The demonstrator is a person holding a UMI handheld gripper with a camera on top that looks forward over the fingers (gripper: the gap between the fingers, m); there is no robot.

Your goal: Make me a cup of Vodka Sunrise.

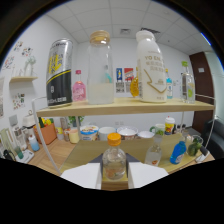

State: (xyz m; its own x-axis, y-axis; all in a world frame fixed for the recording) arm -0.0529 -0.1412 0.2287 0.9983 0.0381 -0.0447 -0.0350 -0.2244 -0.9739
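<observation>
A small clear bottle [114, 161] with an orange cap stands upright between my fingers. My gripper [114, 170] is shut on it: the left white pad [82, 175] and the right white pad [146, 174] meet its sides. The bottle's base is hidden low between the fingers. Beyond it, a wooden shelf [125, 106] carries a large black and silver can [59, 73], a tall glass jar [100, 68] with pale liquid and a cork lid, and a tall white bottle [149, 67].
A wooden table [85, 150] beyond the fingers holds several bowls [107, 133] and cups under the shelf, a blue bottle [177, 152] and a green item to the right. Small bottles and a box stand at the left. A dark door [205, 75] is at the far right.
</observation>
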